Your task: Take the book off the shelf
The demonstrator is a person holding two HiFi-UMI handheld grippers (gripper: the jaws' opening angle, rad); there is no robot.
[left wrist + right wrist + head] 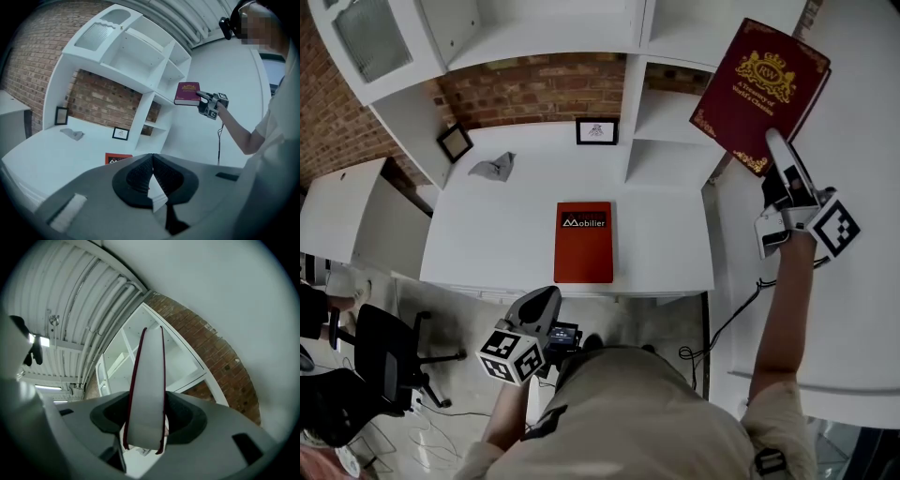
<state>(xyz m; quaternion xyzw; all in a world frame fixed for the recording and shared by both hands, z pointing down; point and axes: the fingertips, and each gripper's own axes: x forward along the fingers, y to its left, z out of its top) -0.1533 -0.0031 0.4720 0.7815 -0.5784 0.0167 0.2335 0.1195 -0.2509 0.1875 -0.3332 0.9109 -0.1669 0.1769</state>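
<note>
A maroon book (759, 89) with a gold crest on its cover hangs in the air to the right of the white shelf unit (661, 103). My right gripper (778, 159) is shut on its lower edge. In the right gripper view the book's white page edge (147, 390) stands between the two pads. The left gripper view shows the same book (187, 93) out at arm's length. My left gripper (546, 302) is low, in front of the desk edge, with its pads (165, 176) pressed together on nothing.
A red book (584, 241) lies flat on the white desk (487, 234). Two small picture frames (596, 130) and a crumpled grey paper (494, 167) sit at the back. A black office chair (370, 366) stands at the lower left. A brick wall (534, 89) backs the shelves.
</note>
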